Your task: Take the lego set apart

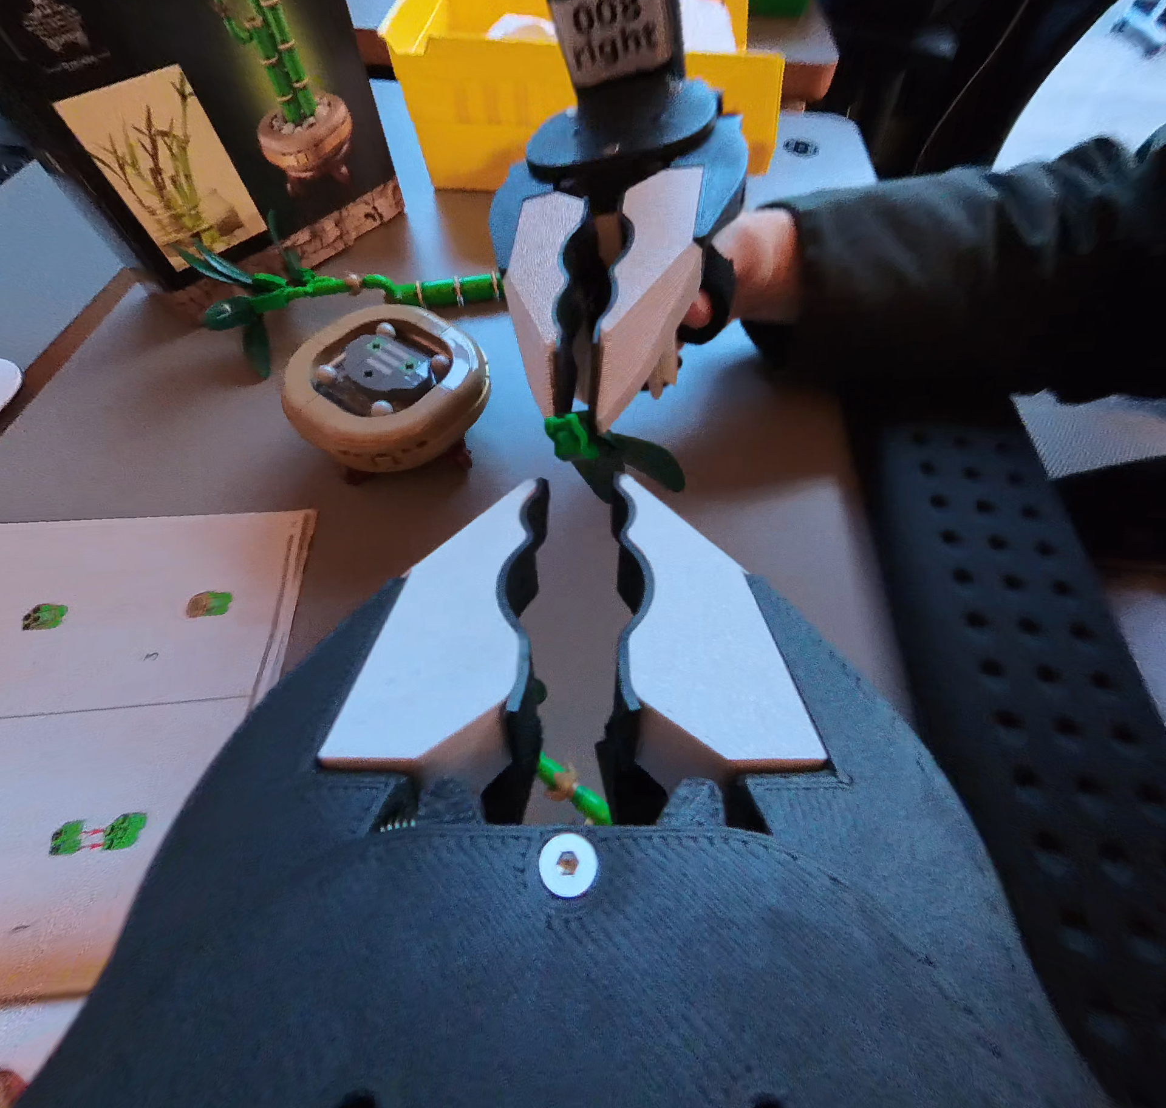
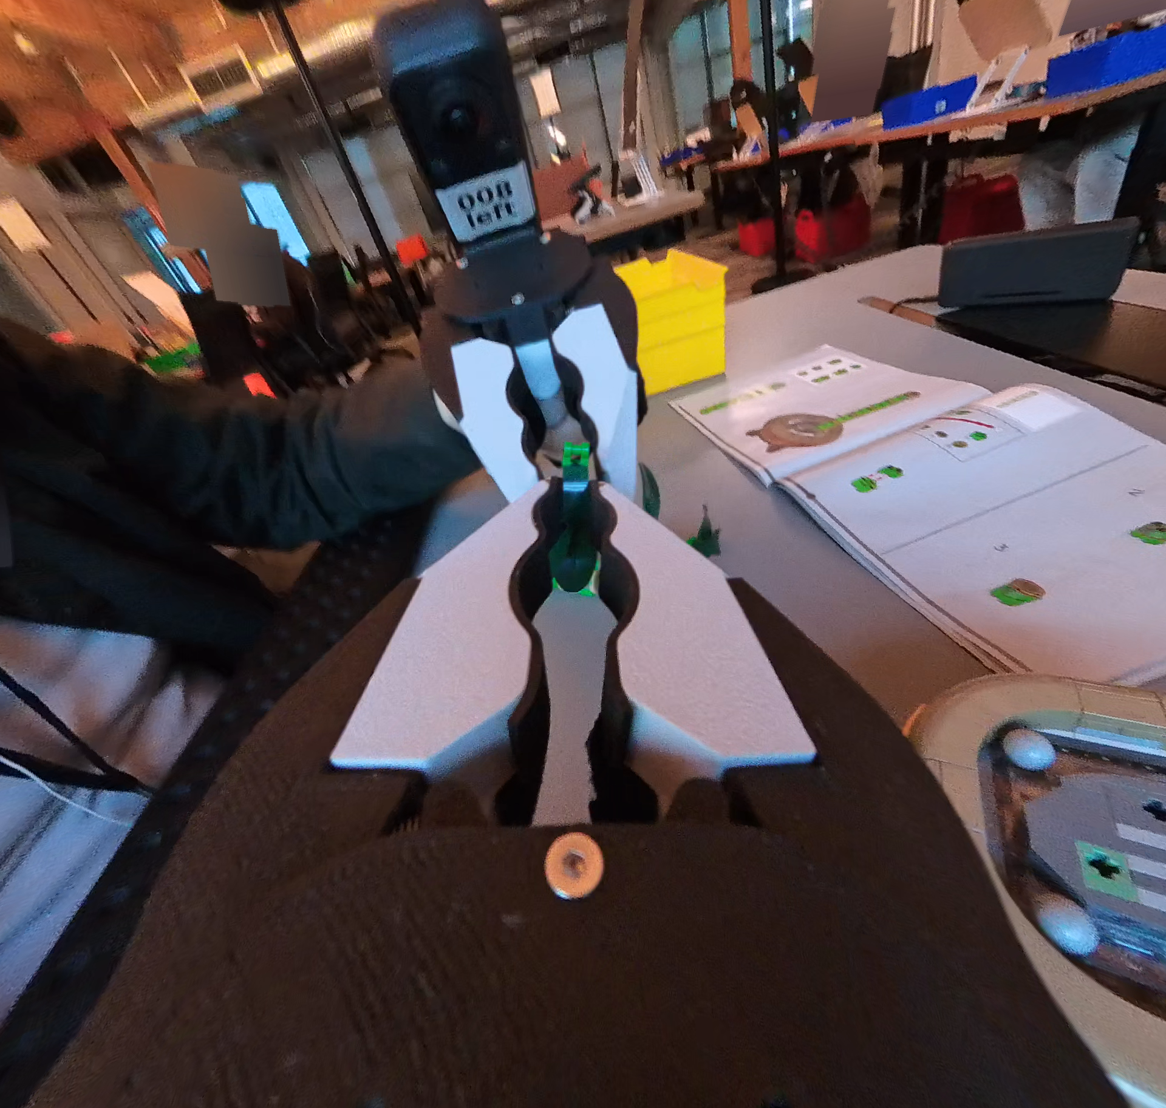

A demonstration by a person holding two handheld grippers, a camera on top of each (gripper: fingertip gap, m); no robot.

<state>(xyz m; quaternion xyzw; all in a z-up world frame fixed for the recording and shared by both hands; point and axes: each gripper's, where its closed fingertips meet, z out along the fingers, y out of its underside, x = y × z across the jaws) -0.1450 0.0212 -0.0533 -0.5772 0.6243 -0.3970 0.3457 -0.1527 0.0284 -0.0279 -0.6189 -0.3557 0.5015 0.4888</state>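
Grey table [image 1: 757, 510] carrying tan lego pot [image 1: 385, 387], bamboo stalk [image 1: 378, 289] lying behind. Right gripper [image 1: 583, 428] pinching green leaf piece [image 1: 606, 453] at tips, pointing down. Left gripper [image 1: 577, 491] gaping just beneath, leaf piece hanging directly ahead, nearest.

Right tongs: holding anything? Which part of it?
Yes. The right tongs pinch a small green leaf piece by its bright green connector end; its dark leaves hang free below the tips. The left tongs are open.
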